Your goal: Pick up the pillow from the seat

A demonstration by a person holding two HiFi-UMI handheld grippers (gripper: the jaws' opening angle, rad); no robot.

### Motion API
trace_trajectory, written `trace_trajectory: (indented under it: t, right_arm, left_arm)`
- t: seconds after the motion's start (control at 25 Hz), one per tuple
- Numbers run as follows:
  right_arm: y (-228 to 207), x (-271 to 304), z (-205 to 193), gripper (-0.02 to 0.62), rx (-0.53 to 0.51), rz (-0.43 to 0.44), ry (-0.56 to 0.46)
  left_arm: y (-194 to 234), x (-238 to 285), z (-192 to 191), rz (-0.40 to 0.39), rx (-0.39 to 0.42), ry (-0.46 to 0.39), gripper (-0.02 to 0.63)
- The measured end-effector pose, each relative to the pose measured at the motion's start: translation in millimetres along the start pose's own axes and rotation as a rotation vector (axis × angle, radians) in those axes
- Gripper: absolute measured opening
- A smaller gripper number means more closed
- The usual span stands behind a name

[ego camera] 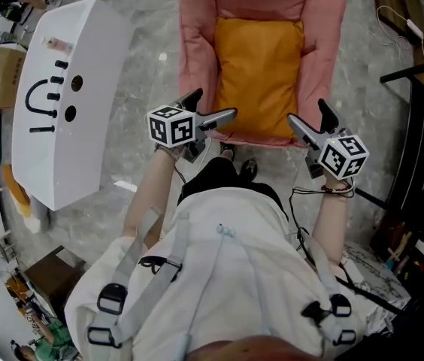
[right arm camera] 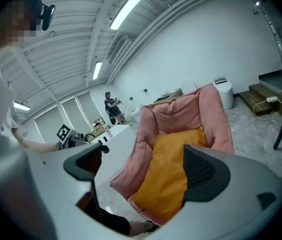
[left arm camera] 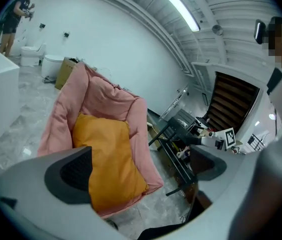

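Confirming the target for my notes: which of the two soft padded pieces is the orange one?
The pillow, lying flat in the middle; the seat that wraps round it is pink, with raised padded sides.

I observe one orange pillow [ego camera: 258,77], rectangular, plump and lightly creased. It lies in the hollow of the pink padded seat [ego camera: 197,51], framed by the seat's raised sides, and its near end reaches the front lip. It sits ahead of both pairs of jaws and apart from them. In each gripper view it shows through the gap between the jaws.
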State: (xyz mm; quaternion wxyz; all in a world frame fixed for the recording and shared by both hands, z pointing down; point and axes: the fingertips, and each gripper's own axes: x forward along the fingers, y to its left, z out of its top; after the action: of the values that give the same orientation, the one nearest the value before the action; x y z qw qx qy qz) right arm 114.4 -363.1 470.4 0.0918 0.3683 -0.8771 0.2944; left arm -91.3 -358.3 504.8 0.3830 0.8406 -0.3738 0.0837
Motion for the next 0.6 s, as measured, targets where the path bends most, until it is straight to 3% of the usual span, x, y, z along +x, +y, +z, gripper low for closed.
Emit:
trace_trajectory:
  t: [0.24,0.48,0.6]
  right_arm:
    - [-63.7,65.9,-26.4,0.486,0.157,-0.028,0.117]
    - [-117.8,117.8,-44.8,0.486,0.231,-0.060,0.167]
    - [-146.5,138.4,-70.3,0.486,0.279,-0.072,0.220]
  left_arm:
    - [66.7,43.6,17.9,0.029,-0.034,0.093,0.589]
    - [137.9,90.5,7.7,0.033,-0.129,0.180,0.589]
    - [176.5,117.4,-18.1,0.051,-0.207,0.219,0.589]
